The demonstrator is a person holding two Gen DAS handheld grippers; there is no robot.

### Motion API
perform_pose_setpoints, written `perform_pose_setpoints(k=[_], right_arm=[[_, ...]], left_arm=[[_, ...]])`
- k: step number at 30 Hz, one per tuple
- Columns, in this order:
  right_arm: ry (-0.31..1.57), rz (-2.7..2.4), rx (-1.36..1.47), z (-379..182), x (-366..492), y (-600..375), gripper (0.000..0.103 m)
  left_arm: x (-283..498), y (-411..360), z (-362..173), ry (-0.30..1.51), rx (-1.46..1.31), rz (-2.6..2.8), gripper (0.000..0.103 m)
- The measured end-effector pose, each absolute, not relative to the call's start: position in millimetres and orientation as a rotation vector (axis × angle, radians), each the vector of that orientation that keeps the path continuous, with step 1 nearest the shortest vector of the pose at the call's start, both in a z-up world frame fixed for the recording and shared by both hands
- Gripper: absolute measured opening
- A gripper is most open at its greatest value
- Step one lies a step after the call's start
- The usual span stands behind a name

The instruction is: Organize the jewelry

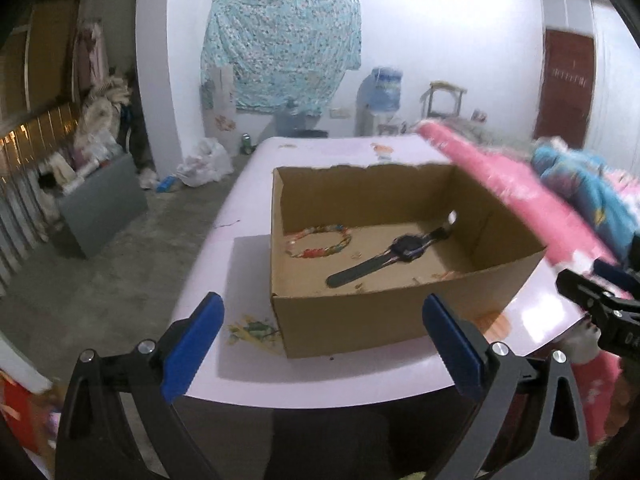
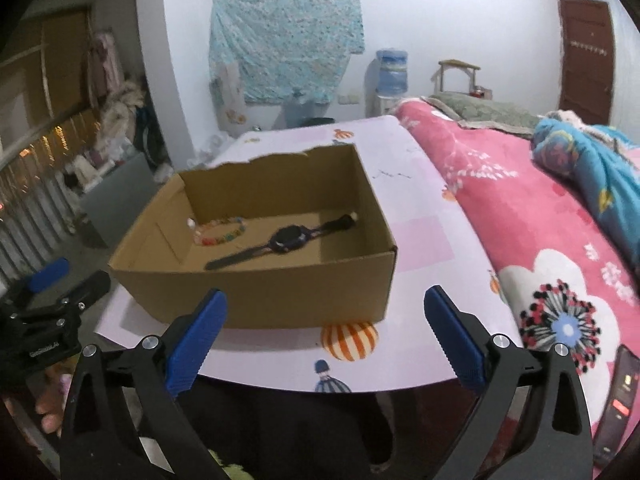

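Open cardboard box point(image 1: 360, 312) sits on a pale pink worktop point(image 1: 320, 372), back wall edge torn ragged. Inside, on the box floor: a black watch point(image 1: 404, 249), strap laid out straight, lying diagonally near the middle; a multicoloured bead bracelet point(image 1: 319, 242) to its left, close to the left wall, apart from the watch. Small scraps lie scattered on the floor of the box.

Left claw point(image 1: 323, 344) spread wide, nothing between the blue pads, hanging over the near worktop edge short of the box. Right claw point(image 2: 326, 340) likewise spread wide and empty, also short of the box front. Each claw appears at the margin of the other's view.

Worktop print shows a striped balloon point(image 2: 349, 340) just in front of the box. A bed with a pink floral blanket point(image 2: 540, 240) flanks the worktop on the right; a phone point(image 2: 618, 400) lies on it, screen lit. A blue patterned cloth point(image 2: 286, 40) hangs on the far wall.
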State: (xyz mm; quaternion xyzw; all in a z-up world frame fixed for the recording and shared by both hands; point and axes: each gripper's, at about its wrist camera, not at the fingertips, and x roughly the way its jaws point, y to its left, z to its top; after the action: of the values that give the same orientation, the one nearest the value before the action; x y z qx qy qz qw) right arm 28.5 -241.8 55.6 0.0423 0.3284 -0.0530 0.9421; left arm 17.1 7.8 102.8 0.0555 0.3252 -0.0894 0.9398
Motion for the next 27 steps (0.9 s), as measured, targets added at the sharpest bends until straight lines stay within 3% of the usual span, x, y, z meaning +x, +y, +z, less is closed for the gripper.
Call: perform_pose_setpoints(k=[7, 27], right_arm=[[0.719, -0.133, 0.074, 43.7, 34.4, -233.2, 0.095], [0.768, -0.138, 0.069, 32.6, 43.5, -228.9, 0.095]], left_arm=[[23.3, -16.7, 89.6, 0.714, 0.278, -0.144, 0.098], [34.5, -17.5, 88.1, 0.806, 0.138, -0.124, 0.098]])
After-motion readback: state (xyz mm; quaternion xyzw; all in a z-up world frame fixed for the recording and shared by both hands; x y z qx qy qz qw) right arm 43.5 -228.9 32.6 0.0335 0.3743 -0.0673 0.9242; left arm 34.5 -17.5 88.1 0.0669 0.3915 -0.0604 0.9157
